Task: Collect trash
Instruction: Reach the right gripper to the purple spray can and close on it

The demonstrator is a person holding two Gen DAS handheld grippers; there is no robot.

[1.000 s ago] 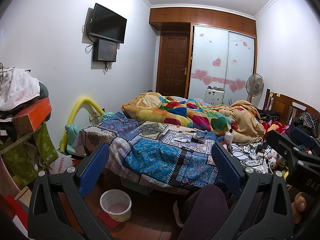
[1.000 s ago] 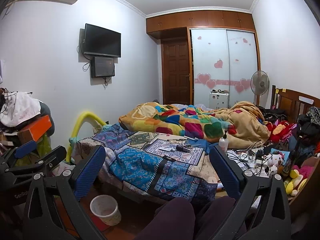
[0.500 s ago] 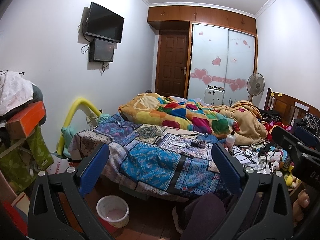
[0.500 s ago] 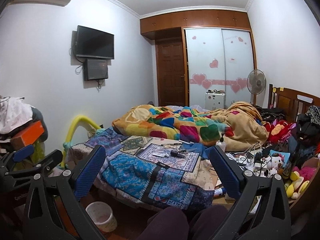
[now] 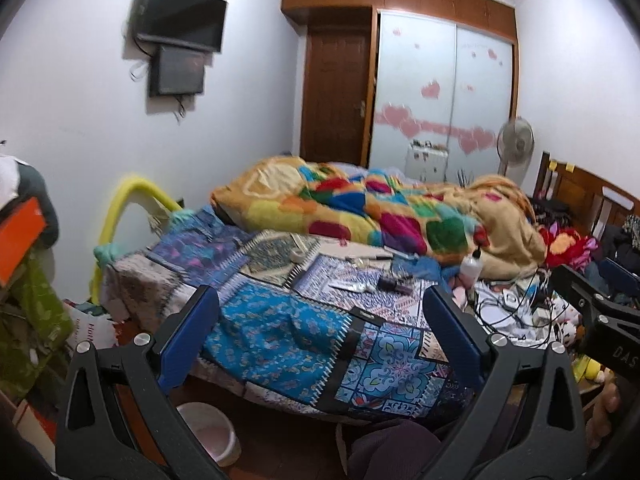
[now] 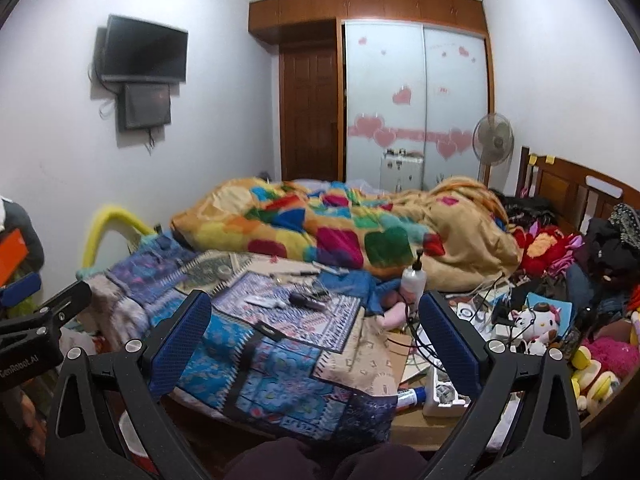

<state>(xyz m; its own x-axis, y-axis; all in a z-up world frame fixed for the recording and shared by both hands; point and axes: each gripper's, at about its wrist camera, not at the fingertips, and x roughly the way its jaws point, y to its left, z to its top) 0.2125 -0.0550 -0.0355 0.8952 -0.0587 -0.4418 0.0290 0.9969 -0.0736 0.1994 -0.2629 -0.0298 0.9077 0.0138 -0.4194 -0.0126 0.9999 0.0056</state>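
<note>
Both jaws wide open, empty: left gripper and right gripper, above the bed's near edge. Bits of trash mid-bed. Bin on floor below.

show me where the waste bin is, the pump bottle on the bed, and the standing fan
waste bin (image 5: pixel 208 432): left wrist view, on its pale rim by the floor.
pump bottle (image 6: pixel 414 282): right wrist view, on its white body.
standing fan (image 6: pixel 493 139): right wrist view, on the round grille.
</note>
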